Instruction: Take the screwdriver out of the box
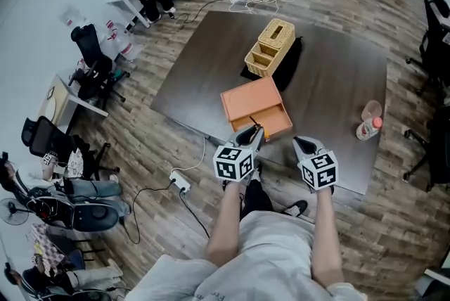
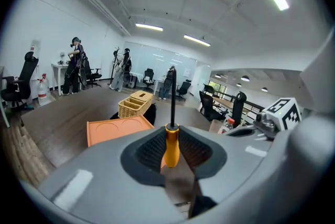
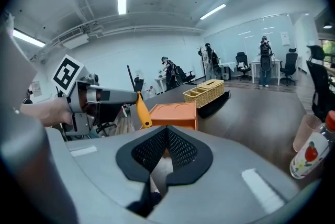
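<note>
The screwdriver (image 2: 171, 147) has an orange handle and a thin black shaft that sticks up. My left gripper (image 2: 172, 157) is shut on its handle. In the head view the left gripper (image 1: 253, 133) is just in front of the orange box (image 1: 247, 97), whose drawer (image 1: 273, 122) stands pulled out at the table's near edge. The right gripper view shows the screwdriver (image 3: 140, 109) held clear of the box (image 3: 175, 112). My right gripper (image 1: 304, 145) hovers beside the left one, to its right, shut with nothing in it (image 3: 165, 140).
A wicker basket (image 1: 271, 46) sits on a black cloth behind the box on the dark table (image 1: 337, 74). A bottle (image 1: 367, 128) and a cup (image 1: 372, 110) stand at the table's right. Cables and a power strip (image 1: 181, 183) lie on the floor. Office chairs and people are at the left.
</note>
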